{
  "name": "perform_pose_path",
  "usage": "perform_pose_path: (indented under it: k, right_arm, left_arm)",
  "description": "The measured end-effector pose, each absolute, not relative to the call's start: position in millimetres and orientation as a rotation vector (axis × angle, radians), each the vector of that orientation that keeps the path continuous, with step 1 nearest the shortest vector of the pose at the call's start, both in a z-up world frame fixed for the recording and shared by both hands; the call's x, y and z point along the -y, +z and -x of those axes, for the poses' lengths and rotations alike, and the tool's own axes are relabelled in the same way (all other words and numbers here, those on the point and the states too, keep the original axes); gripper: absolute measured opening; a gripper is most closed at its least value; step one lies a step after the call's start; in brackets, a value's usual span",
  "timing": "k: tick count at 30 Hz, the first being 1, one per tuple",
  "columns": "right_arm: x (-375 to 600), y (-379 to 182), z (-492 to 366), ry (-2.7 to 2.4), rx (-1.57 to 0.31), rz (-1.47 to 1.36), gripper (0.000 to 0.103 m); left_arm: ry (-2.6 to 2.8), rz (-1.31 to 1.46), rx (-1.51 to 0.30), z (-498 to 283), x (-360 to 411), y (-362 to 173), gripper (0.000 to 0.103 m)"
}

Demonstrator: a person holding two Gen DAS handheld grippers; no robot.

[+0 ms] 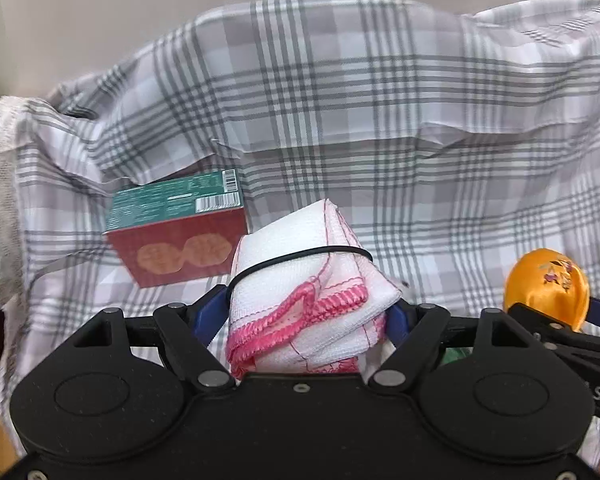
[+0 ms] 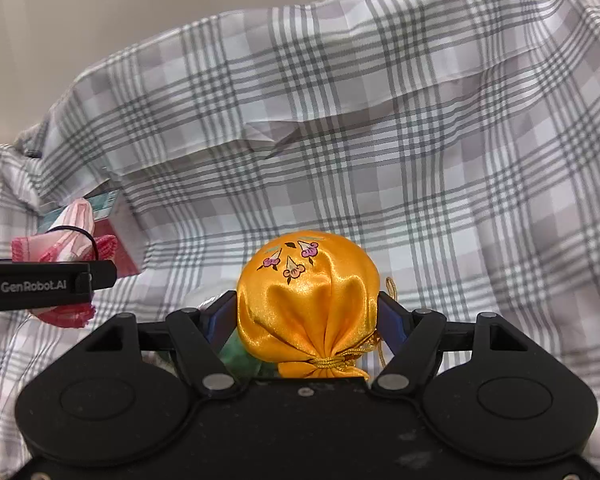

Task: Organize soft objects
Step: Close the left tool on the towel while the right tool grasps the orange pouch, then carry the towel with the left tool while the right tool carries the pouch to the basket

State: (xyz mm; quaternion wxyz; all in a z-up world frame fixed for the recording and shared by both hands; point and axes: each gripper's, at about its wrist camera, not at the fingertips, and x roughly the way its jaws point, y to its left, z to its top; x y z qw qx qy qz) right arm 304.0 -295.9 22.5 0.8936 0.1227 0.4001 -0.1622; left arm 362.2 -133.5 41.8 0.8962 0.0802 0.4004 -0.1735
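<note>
My left gripper point(image 1: 306, 312) is shut on a folded white cloth with pink stitched edges point(image 1: 300, 280), bound by a black elastic band and held above the checked fabric. My right gripper point(image 2: 306, 312) is shut on a round orange satin pouch point(image 2: 306, 292) with small flower embroidery and a gold cord at its neck. The pouch point(image 1: 546, 286) also shows at the right edge of the left wrist view. The cloth point(image 2: 70, 240) and the left gripper's black body show at the left of the right wrist view. Something green shows under the pouch, too hidden to identify.
A grey-and-white checked sheet point(image 1: 380, 120) covers the whole surface, rumpled into folds. A red and green cardboard box point(image 1: 176, 228) lies on it to the left of the cloth. A white knitted textile point(image 1: 0, 192) hangs at the far left edge. A plain wall rises behind.
</note>
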Motion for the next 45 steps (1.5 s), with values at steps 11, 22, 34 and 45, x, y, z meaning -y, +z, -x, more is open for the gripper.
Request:
perform_pose_path:
  k: [11, 22, 34, 45]
  right_arm:
    - [256, 49, -223, -0.288, -0.809, -0.232, 0.072]
    - [232, 62, -125, -0.253, -0.79, -0.258, 0.073]
    - [209, 52, -38, -0.243, -0.832, -0.288, 0.073]
    - [189, 36, 16, -0.248, -0.852, -0.309, 0.073]
  left_arm:
    - [-0.402, -0.182, -0.789, -260, 98, 66, 0.074]
    - [-0.403, -0.135, -0.849, -179, 62, 61, 0.075]
    - [-0.372, -0.159, -0.911, -107, 45, 33, 0.075]
    - [-0.345, -0.165, -0.964, -66, 41, -2, 0.075]
